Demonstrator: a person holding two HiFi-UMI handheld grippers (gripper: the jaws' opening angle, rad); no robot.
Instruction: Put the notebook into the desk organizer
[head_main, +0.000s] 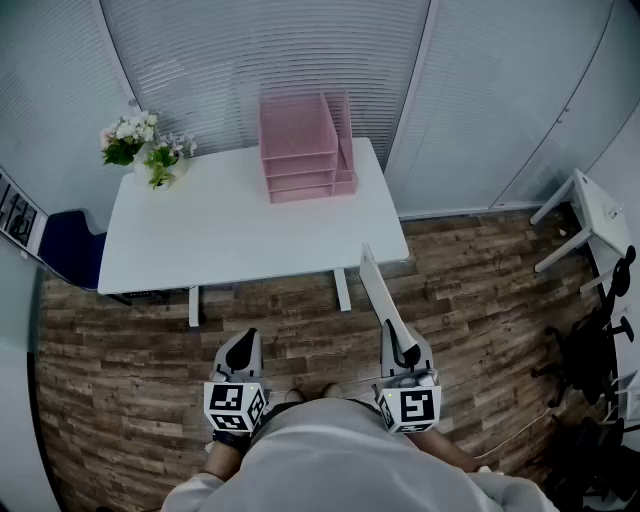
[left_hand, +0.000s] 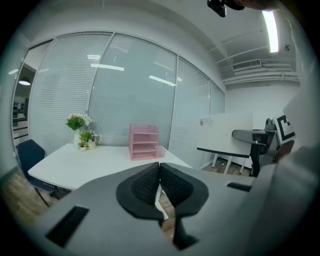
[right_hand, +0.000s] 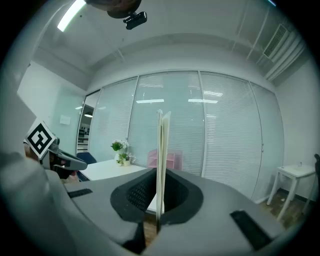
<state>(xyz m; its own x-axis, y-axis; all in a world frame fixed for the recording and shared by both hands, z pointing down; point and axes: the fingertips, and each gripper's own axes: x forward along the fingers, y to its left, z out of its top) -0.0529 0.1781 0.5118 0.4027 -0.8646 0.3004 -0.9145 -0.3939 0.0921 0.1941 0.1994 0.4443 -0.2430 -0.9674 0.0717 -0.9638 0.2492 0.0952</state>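
Nearest us, the right gripper (head_main: 404, 352) clamps the notebook (head_main: 379, 290) on edge, with its long axis pointing away from us. The left gripper (head_main: 243, 348) is closed and empty. The desk organizer (head_main: 300, 150) stands far-left of the notebook, on the table (head_main: 230, 235).

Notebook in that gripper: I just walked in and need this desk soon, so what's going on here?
A person stands on the wood floor in front of the white desk, a tool in each hand. The right hand-held gripper is shut on a notebook, held on edge and pointing toward the desk. The left hand-held gripper is shut and empty. The pink desk organizer sits at the desk's far edge; the notebook is not yet in it.
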